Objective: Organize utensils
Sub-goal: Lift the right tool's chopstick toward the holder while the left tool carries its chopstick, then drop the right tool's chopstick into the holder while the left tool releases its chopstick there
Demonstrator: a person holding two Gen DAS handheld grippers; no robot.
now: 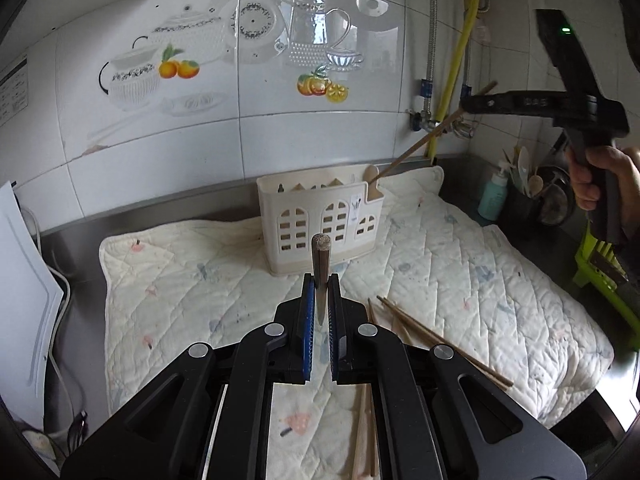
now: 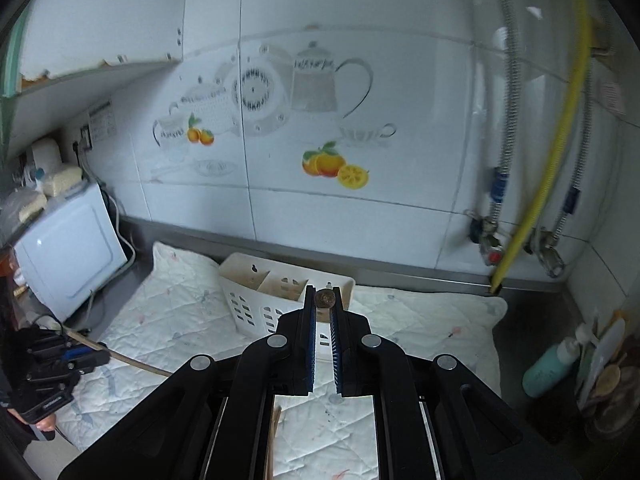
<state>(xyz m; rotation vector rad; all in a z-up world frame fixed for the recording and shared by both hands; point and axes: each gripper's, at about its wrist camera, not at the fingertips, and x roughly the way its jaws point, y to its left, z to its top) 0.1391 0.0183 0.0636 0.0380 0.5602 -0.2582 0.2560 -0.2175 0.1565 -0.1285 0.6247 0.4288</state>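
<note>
Left gripper (image 1: pixel 320 292) clamped on one brown wooden chopstick (image 1: pixel 321 258), right gripper (image 2: pixel 324 300) pinching another above the cream slotted plastic utensil holder (image 1: pixel 320 220); best lowered tip-first, steadily, into its right compartment.

Both fisheye views are evenly lit by soft, cool daylight, with no hard shadows. The glossy white wall tiles (image 1: pixel 320 136) carry a broad curved sheen toward twelve o'clock. Straight lines bow strongly outward, and black vignetting fills the corners. The left view is sharp at centre. The right view is softer, with the yellow corrugated hose (image 2: pixel 560 128) at two o'clock smeared by motion blur.
</note>
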